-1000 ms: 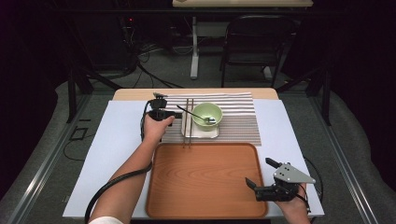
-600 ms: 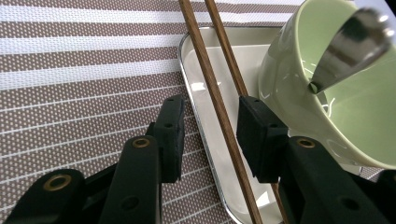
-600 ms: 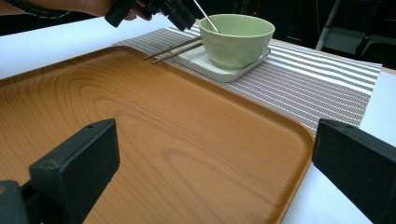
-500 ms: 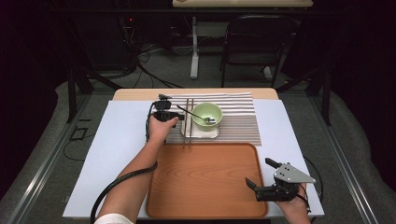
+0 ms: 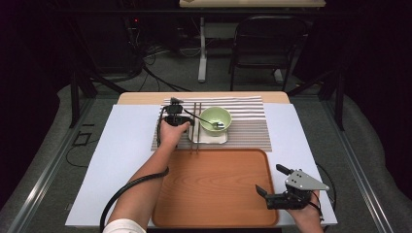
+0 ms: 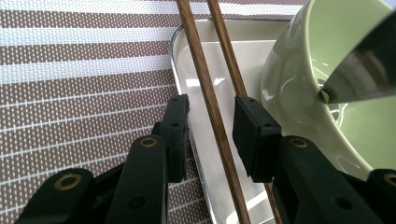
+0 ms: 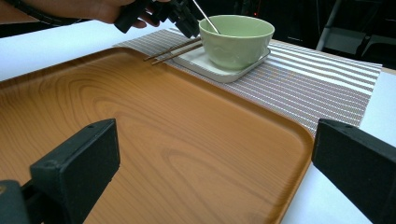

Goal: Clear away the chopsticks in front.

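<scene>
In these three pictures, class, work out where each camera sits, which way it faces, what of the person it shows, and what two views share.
High view: fixed above the person's side, looking forward and down on the wooden tray; both forearms, left gripper and right gripper show.
Left gripper view: rides the left gripper, looking down at chopsticks between its open jaws, over the white plate.
Right gripper view: rides the right gripper, looking low across the tray at the green bowl; the other hand shows.
All three share bowl and chopsticks.

No readable text, labels, numbers or signs anywhere.
</scene>
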The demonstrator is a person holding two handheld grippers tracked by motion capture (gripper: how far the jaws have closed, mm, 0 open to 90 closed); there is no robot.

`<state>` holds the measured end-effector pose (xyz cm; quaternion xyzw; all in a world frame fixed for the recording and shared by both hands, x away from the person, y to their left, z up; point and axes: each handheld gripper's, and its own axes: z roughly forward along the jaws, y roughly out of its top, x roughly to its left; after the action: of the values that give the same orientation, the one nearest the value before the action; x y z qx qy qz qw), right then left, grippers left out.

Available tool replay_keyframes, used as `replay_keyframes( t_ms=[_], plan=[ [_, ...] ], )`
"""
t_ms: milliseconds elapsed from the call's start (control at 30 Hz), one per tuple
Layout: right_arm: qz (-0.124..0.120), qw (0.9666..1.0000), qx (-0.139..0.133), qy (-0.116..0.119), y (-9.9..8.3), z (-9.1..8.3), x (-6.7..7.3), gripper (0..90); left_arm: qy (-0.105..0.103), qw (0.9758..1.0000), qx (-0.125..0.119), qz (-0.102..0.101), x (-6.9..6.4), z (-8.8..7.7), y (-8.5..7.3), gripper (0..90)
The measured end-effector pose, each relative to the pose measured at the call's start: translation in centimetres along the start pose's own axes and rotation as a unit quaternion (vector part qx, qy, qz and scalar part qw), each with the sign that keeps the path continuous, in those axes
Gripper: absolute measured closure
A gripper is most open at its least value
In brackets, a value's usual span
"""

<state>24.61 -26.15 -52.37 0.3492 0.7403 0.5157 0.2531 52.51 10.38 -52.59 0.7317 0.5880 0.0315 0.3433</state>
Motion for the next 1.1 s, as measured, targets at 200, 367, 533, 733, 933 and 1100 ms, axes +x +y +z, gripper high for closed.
replay_keyframes(
  t_ms=[200,367,533,733,933,1100],
  plan=[
    [0.000,1.0000,0.000,0.001,0.0,0.0,0.0,0.8,0.007,1.0000,0.002,-0.005,0.1,0.5,0.0,65.5],
    [0.000,1.0000,-0.001,0.001,0.0,0.0,0.0,0.8,0.006,0.9999,0.002,-0.011,0.2,0.8,0.0,66.0],
    [0.000,1.0000,-0.001,0.001,0.0,0.0,0.0,0.9,0.005,0.9997,0.001,-0.022,0.3,0.8,0.0,68.7],
    [0.000,1.0000,-0.001,0.002,0.0,0.0,0.0,0.9,0.000,0.9989,0.000,-0.046,0.6,0.9,0.0,73.1],
    [-0.001,1.0000,0.000,0.003,0.0,0.0,0.0,0.9,-0.015,0.9972,0.001,-0.073,1.1,0.8,-0.2,75.6],
    [-0.001,1.0000,0.000,0.003,0.0,0.0,0.1,0.9,-0.022,0.9954,-0.004,-0.093,1.4,0.8,-0.3,79.3]
  ],
)
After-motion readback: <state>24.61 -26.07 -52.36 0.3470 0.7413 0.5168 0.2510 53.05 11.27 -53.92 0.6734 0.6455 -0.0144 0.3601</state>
